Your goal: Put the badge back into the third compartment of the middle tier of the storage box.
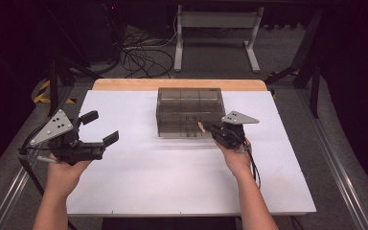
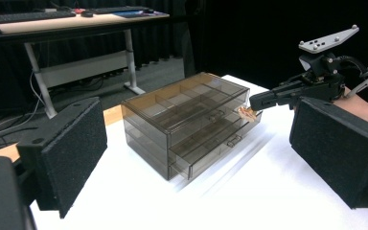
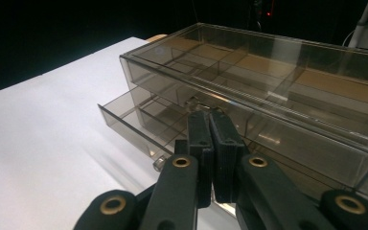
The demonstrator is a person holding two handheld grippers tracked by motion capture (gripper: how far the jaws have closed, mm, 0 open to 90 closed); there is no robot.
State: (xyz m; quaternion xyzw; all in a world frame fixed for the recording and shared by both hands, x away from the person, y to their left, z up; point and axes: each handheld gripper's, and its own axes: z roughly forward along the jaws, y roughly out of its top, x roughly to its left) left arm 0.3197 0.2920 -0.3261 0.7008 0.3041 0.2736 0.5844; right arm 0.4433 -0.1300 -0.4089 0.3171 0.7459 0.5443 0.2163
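No word, number or brand can be read anywhere — not on the smoky transparent plastic drawer box (image 1: pixel 189 112). The black-and-yellow hazard stripes (image 1: pixel 42 91) on the floor, left of that box, carry no lettering.

Left gripper (image 1: pixel 99 128) jaws wide apart, held low; right gripper (image 1: pixel 206 127) jaws pressed together, forearm extended forward

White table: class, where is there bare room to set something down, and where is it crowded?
Free: the white table between the two hands, and the stretch between the left gripper and the drawer box. Crowded: the box's front right, where the right gripper holds a small thing.
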